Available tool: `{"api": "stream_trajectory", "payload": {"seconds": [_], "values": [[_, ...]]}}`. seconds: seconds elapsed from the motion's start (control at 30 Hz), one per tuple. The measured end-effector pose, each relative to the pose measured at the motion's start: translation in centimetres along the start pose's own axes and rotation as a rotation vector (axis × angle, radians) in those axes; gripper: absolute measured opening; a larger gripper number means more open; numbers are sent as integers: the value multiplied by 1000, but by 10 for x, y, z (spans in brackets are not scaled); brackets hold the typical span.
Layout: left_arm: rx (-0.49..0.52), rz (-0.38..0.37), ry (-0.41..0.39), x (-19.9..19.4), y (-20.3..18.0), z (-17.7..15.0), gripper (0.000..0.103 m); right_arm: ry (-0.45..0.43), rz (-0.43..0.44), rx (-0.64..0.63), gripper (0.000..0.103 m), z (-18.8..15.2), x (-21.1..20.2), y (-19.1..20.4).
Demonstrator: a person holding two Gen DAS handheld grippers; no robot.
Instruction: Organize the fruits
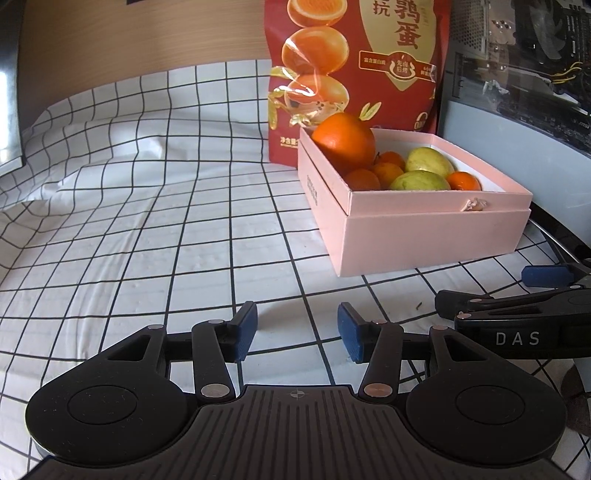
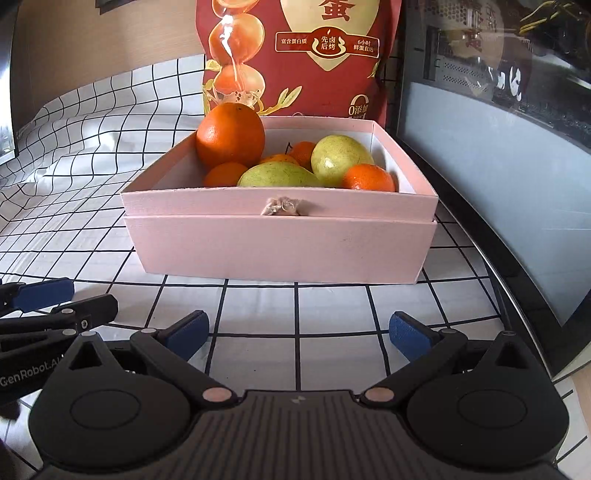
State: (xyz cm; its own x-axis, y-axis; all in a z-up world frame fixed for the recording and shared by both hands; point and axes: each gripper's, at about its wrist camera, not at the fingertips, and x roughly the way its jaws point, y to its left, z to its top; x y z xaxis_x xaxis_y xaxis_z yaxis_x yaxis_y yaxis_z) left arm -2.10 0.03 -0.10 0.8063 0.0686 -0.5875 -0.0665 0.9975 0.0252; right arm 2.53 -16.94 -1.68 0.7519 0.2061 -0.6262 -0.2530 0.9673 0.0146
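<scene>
We see both grippers empty: left gripper wide, right gripper wide. Risk: large round orange perched high against rim of pink cardboard box; nudge could roll it out.

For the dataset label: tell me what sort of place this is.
Probably a home desk or table: a checked cloth covers it, a snack bag stands behind the fruit box, and an open computer case sits beside.

1. It looked like a home desk corner: a grid-patterned cloth covered the tabletop.
2. A red snack bag stood beside a glass-sided computer case.
3. A wooden wall panel stood behind.
</scene>
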Motion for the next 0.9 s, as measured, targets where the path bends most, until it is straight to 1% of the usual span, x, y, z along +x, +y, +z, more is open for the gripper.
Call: {"api": "stream_trajectory", "payload": {"seconds": [0.9], "values": [[-4,-7,0,0,2,0,53,0,0,0,103,0,0,0]]}}
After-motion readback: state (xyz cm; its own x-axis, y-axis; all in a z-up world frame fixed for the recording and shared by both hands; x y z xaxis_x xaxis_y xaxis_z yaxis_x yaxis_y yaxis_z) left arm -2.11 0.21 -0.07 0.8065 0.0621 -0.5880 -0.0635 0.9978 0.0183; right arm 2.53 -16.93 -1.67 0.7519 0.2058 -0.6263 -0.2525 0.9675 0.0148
